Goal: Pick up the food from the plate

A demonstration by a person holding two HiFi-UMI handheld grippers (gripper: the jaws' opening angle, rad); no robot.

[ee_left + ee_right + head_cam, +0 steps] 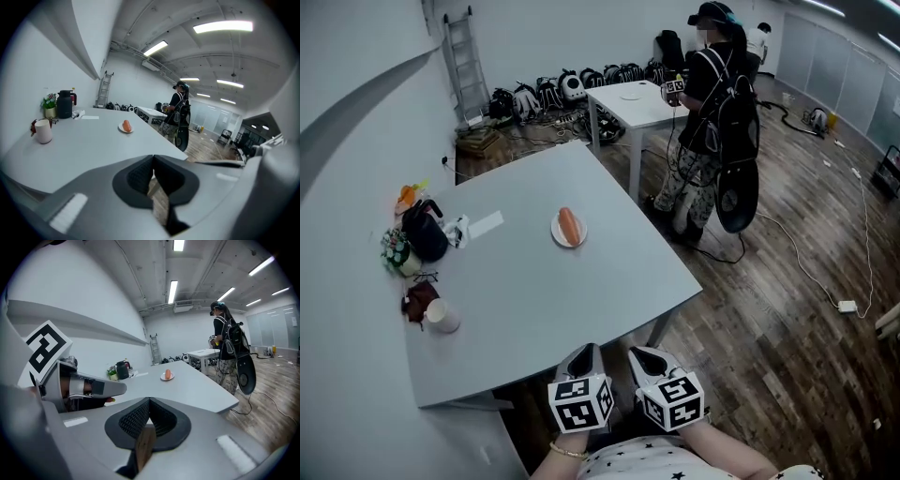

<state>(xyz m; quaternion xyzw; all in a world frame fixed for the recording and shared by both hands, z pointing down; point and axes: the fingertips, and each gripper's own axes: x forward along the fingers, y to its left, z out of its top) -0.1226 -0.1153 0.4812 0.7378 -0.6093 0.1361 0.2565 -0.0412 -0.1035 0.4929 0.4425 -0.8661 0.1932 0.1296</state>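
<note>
Orange-red sausage sits on small white round plate, mid grey desk, well apart from both tongs. Probably light, soft, slick: pinch mid-length, gently. Left tongs closed, empty; right tongs likewise.

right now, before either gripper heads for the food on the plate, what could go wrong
Both grippers are shut: the left gripper and right gripper would likely shove the food rather than grip it unless opened first. The rounded food may roll off the small plate. It lies well across the table, so a long reach could wobble.
</note>
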